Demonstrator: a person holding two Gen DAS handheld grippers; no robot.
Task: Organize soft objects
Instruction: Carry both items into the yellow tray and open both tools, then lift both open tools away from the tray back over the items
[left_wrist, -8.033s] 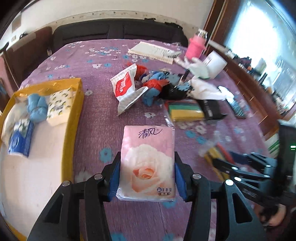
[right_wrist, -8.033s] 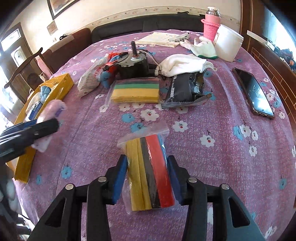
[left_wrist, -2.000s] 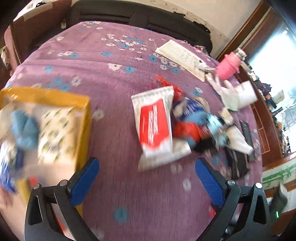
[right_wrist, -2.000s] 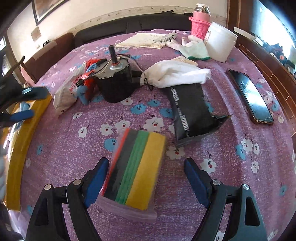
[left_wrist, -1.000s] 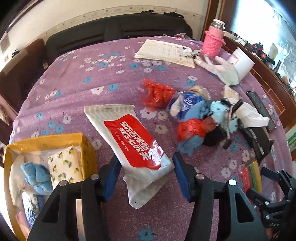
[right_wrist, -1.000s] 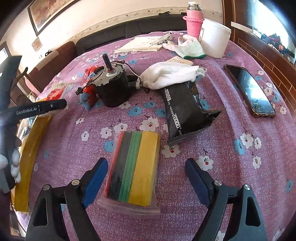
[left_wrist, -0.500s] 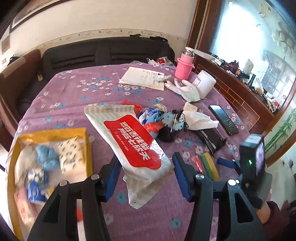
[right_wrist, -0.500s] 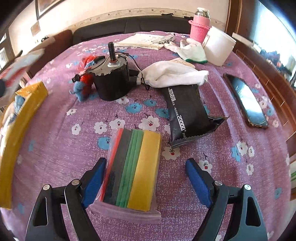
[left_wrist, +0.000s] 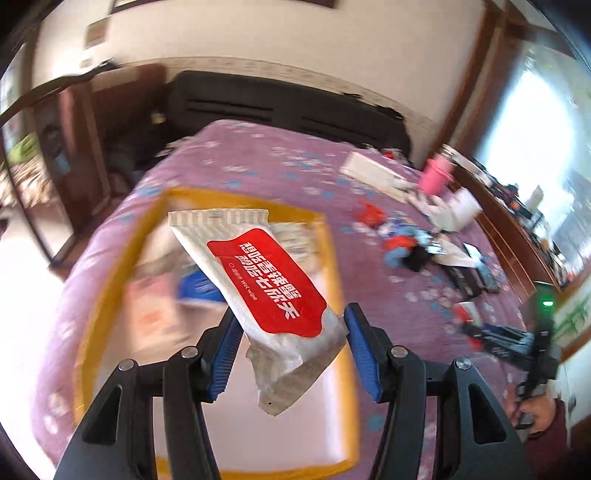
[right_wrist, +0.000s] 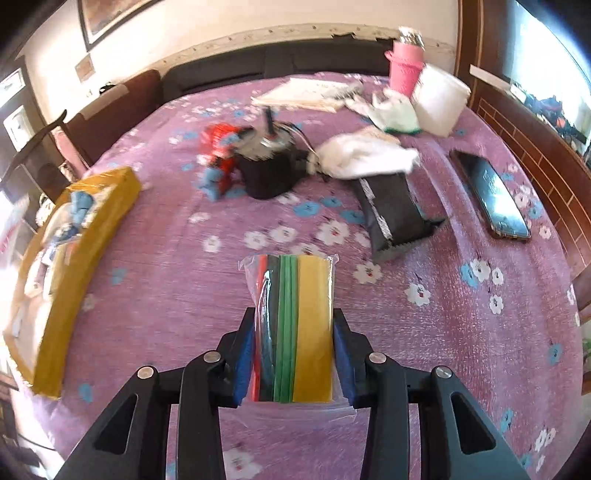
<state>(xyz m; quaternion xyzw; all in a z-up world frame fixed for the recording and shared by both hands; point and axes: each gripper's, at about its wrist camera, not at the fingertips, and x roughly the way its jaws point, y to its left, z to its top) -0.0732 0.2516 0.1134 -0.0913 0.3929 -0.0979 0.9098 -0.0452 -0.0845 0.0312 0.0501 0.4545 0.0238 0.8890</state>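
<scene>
In the left wrist view, the yellow tray fills the left and centre of the frame on the purple flowered worktop. Its contents are blurred; a pink pack and a blue pack can just be made out inside. Above the tray, in the centre of the frame, the left hand-held gripper holds a white wet wipe pack with a red label. Its blue pads are about half apart and press the pack's lower end from both sides, so the pack juts up and to the left, clear of the tray. To the right, a blurred clutter of red and blue soft things lies on the cloth, with a pink bottle further up. At the far right edge the other gripper shows dark and blurred.

In the right wrist view, the same yellow tray sits at the left edge. In the lower centre, the right hand-held gripper is closing its jaws on a clear bag of coloured sponge cloths, red, black, green and yellow. The blue pads lie against the bag's two long sides. Above it stands a black motor with a red and blue soft toy to its left. Right of the motor lie a white cloth, a black pouch and, near the right edge, a phone.
</scene>
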